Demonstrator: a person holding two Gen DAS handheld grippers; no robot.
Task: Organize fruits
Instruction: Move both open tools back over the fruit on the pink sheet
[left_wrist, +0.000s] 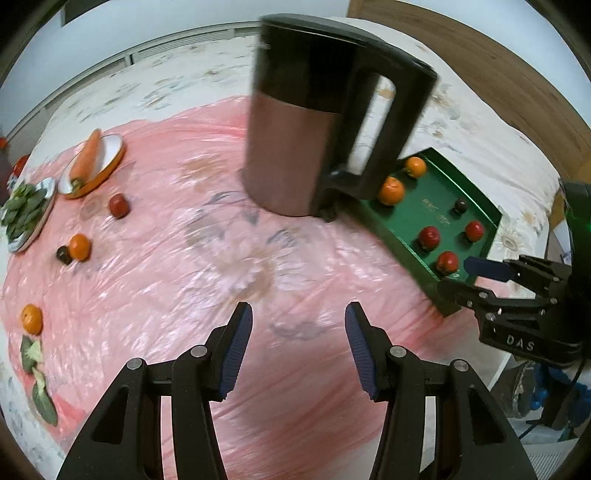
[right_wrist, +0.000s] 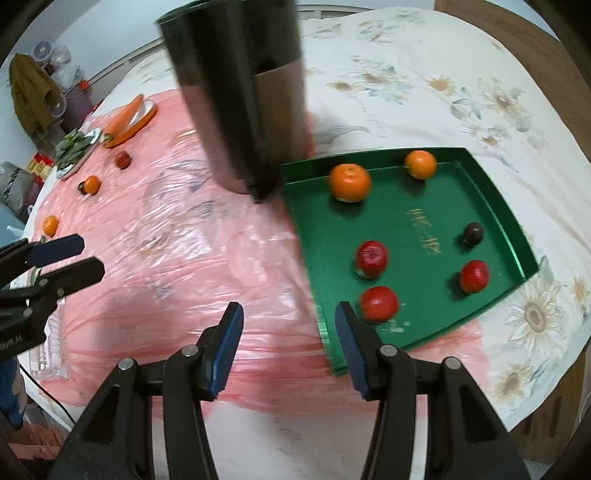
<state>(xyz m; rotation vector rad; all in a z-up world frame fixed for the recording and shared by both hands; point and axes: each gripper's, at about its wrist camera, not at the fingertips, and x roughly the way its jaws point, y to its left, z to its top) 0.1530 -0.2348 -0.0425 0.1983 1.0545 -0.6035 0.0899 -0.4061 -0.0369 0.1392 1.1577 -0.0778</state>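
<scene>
Right wrist view looks down on a table under a floral cloth (right_wrist: 461, 92) and pink plastic sheet (right_wrist: 166, 258), with a dark kettle (right_wrist: 243, 110) standing upright. Both the right gripper (right_wrist: 290, 350) and left gripper (left_wrist: 299, 350) hover tilted downward, jaws spread and empty. Beside the kettle, a green tray (right_wrist: 424, 321) holds two oranges (right_wrist: 349, 182), three red fruits (right_wrist: 371, 258) and one dark fruit (right_wrist: 472, 233); more fruit (left_wrist: 79, 246) lies loose on the sheet.

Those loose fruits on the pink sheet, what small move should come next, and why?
Probably the left hand-held gripper, open and empty, should swing toward the loose orange at the sheet's left edge. The green tray already holds two oranges, three red fruits and a dark one, while that orange, another orange and a red fruit still lie outside.
</scene>
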